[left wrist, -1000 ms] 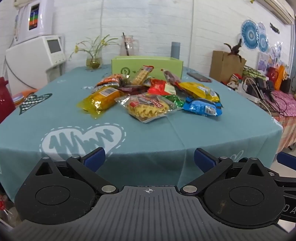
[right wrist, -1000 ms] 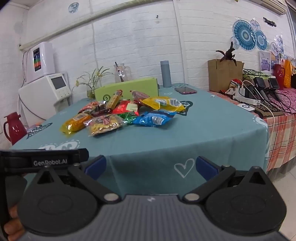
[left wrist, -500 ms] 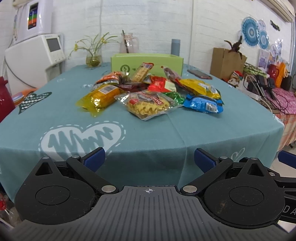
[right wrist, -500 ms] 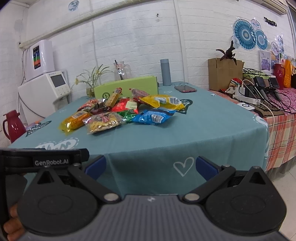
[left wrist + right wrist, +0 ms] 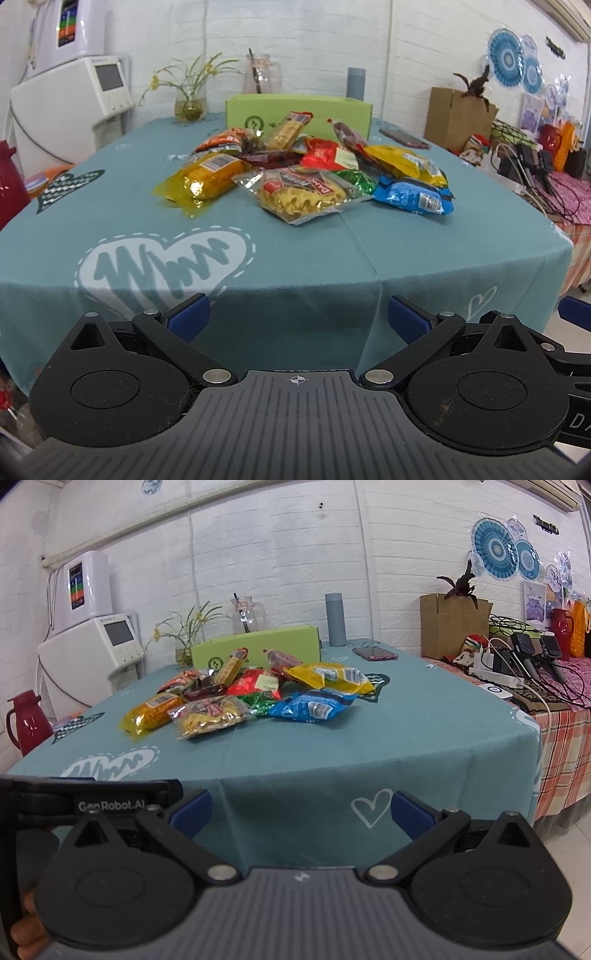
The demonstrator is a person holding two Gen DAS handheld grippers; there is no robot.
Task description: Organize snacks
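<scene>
- White brick wall at the back, teal cloth w/ heart doodles over the desk (image 5: 295, 258).
- Snack pile (image 5: 306, 170) sits mid-desk, just in front of a green box (image 5: 295, 112), a couple packs leaning on its front wall.
- Nearest packs: clear bag of yellow twisty snacks (image 5: 299, 190) in the middle, yellow-orange pack (image 5: 203, 177) to its left, blue pack (image 5: 413, 194) to its right, all touching or overlapping.
- Yellow bag (image 5: 328, 677) lies behind the blue one, red pack (image 5: 255, 685) deeper in the heap.
- Left gripper (image 5: 297, 314) hovers off the near desk edge, blue fingers (image 5: 188, 317) spread wide, nothing between them.
- Right gripper (image 5: 301, 808) same deal: off the desk edge, fingers (image 5: 412, 812) wide apart, holding nothing, well apart from the snacks.
- Bkgd stuff: phone (image 5: 375, 652) and grey bottle (image 5: 335, 619) near the far desk corner, flower vase (image 5: 188, 107) behind the box, red jug (image 5: 26, 722) on the left.
</scene>
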